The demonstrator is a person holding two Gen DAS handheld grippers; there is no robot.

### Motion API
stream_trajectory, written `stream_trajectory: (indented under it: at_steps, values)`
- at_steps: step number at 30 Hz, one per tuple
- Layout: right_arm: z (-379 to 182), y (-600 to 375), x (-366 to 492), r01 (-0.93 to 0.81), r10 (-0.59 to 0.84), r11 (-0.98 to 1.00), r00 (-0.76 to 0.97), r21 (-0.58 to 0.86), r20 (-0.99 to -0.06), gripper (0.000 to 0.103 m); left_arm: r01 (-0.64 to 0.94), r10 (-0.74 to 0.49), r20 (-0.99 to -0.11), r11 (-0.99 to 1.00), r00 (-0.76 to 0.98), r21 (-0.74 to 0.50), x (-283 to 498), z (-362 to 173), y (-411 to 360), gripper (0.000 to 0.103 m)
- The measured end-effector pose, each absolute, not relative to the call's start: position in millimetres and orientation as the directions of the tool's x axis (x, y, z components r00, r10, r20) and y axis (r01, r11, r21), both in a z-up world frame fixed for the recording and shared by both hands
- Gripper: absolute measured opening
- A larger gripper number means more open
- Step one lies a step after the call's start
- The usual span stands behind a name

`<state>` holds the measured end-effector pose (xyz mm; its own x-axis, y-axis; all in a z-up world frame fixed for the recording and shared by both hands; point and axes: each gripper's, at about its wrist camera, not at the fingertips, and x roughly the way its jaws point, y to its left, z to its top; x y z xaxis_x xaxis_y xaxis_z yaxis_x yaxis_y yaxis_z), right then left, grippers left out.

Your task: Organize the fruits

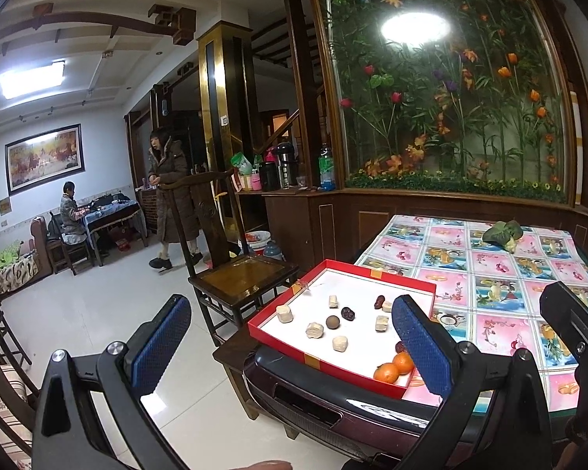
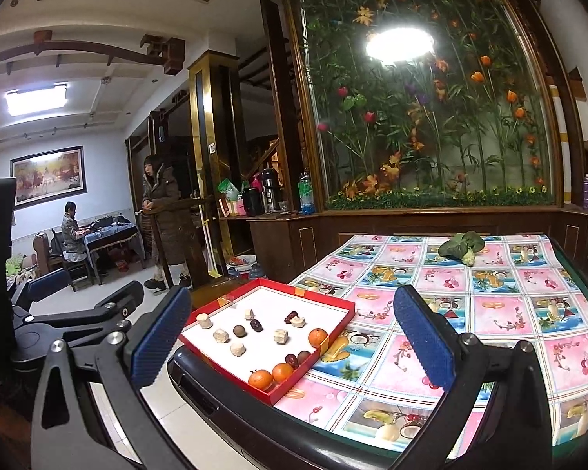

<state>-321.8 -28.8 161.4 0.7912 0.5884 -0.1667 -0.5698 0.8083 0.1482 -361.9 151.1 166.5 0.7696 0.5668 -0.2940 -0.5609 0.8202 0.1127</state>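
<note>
Fruits lie in the tray at the table's left corner, vegetable behind.

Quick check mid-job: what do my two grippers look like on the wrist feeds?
Both match: the left gripper and right gripper have glossy black frames with silver bolts, and each finger carries a blue, cross-hatched, textured pad. No cables or sleeves show.

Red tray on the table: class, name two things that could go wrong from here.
The red tray sits at the table corner, partly past the edge; a nudge might tip it off. The oranges lie loose in its near corner and may roll when the open right gripper reaches in.
</note>
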Motion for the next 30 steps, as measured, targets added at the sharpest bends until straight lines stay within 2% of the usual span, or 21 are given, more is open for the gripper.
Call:
stream_trajectory:
  at_steps: [30]
  values:
    - [158.8, -27.1, -321.1, -0.572, 0.591, 0.806, 0.787, 0.149, -0.178, 0.103, -0.535, 0.54, -0.305, 0.838, 0.784, 0.109, -367.2, 167.1, 151.3, 0.102]
